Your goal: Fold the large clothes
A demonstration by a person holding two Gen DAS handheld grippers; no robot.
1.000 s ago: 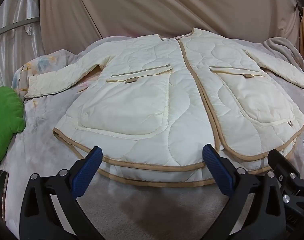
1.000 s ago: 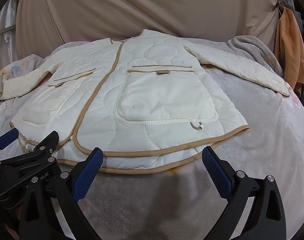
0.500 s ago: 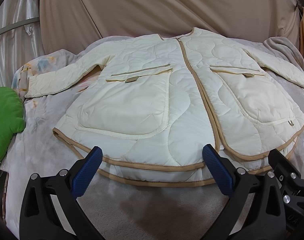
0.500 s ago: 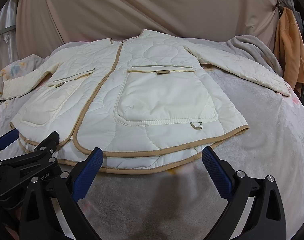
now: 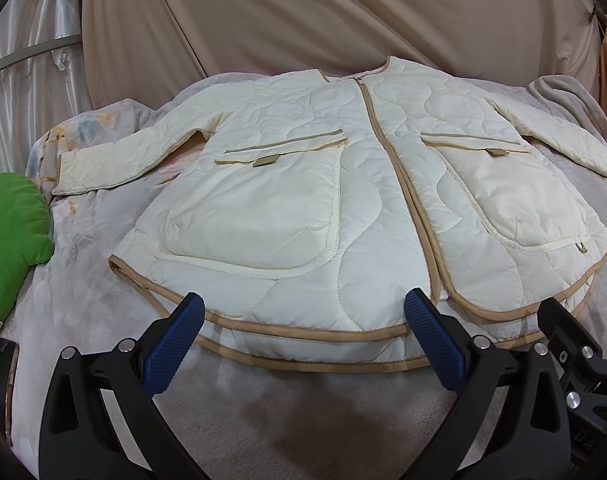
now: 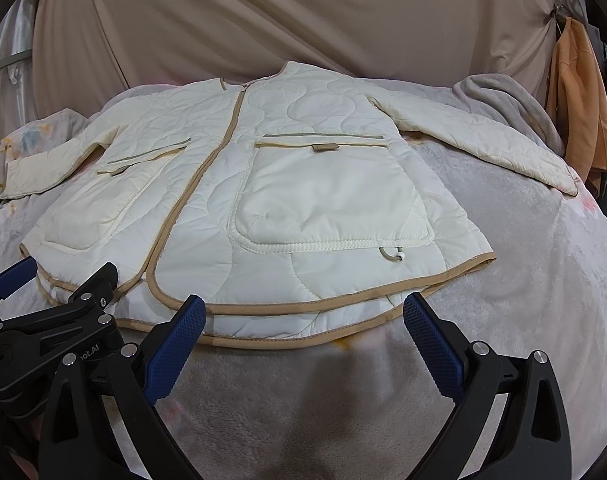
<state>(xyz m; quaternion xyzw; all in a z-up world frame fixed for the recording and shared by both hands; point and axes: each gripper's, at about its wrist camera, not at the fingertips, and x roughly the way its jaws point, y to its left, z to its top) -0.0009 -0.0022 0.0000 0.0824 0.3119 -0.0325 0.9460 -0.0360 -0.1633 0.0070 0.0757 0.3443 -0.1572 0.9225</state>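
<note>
Jacket [image 5: 343,208]: cream quilted, spread flat, frame centre, front closed.
Hem edge [image 5: 303,332]: just beyond both grippers.
Left gripper [image 5: 303,332]: fingers spread, empty.
Right gripper [image 6: 303,332]: fingers spread, empty.
Bed [image 6: 543,280]: bare grey blanket at lower right.

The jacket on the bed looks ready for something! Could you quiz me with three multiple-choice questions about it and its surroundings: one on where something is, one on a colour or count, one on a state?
1. Where is the green cushion relative to the jacket?
A. Beyond the sleeve on the viewer's left
B. On top of its collar
C. Tucked under its hem

2. What colour is the trim along the jacket's hem?
A. Navy
B. Tan
C. Red

3. How are the left gripper and right gripper just now?
A. Both clamped on the hem
B. One holding a sleeve
C. Both open, holding nothing

Answers: 1 A, the cushion lies at the left edge of the left wrist view, past the cuff. 2 B, a tan band edges the hem and front opening. 3 C, each pair of blue pads stands wide apart, short of the hem.
</note>
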